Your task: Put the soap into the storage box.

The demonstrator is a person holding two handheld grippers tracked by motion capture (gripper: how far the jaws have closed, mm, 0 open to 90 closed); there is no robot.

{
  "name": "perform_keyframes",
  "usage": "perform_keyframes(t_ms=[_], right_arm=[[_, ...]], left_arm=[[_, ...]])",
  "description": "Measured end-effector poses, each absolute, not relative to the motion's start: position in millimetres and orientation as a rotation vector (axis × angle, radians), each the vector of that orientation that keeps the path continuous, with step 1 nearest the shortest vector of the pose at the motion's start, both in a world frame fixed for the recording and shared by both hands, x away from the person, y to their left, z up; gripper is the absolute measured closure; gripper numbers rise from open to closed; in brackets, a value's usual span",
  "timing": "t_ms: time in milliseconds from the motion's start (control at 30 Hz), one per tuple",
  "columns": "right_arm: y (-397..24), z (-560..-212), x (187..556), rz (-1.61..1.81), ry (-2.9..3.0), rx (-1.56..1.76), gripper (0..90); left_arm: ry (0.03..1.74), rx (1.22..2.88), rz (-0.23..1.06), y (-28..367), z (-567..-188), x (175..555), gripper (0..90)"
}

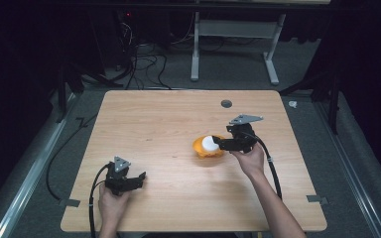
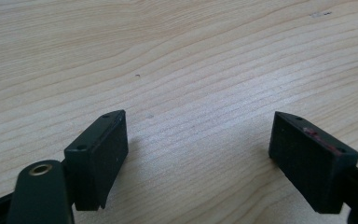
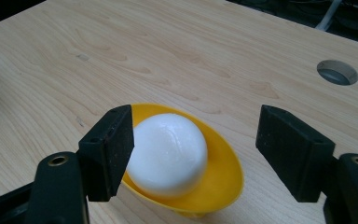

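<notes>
The left gripper (image 1: 138, 177) is resting at the near left part of the wooden table (image 1: 158, 119), and its jaws are standing wide apart over bare wood grain. Further to the right, a yellow bowl (image 1: 202, 148) is sitting right of the table's middle, and a white ball (image 1: 209, 143) is lying inside it. The right gripper (image 3: 193, 154) is hovering just at the bowl; its jaws are standing apart, one beside the ball and the other off to the side, not pressing on anything. A round hole (image 1: 226, 103) is showing near the far edge. Around the table, grey carpet (image 1: 228, 74) is lying, with black cables (image 1: 144, 64) and a white table frame (image 1: 235, 39) behind, and the room is staying dark.
</notes>
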State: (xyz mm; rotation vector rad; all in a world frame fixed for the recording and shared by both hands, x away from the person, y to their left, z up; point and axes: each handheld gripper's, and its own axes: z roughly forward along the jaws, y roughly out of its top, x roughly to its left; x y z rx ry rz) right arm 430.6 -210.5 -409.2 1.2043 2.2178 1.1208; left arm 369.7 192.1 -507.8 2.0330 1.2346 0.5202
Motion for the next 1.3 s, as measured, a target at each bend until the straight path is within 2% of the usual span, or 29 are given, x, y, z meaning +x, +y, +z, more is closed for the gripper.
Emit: perform_keyframes(t_ms=[1300], right_arm=[[-249.2, -392.5, 399.6, 1.202, 2.104, 1.228, 29.9]], left_arm=[[1.234, 2.034, 0.521, 192.1, -507.8, 369.7, 20.2]])
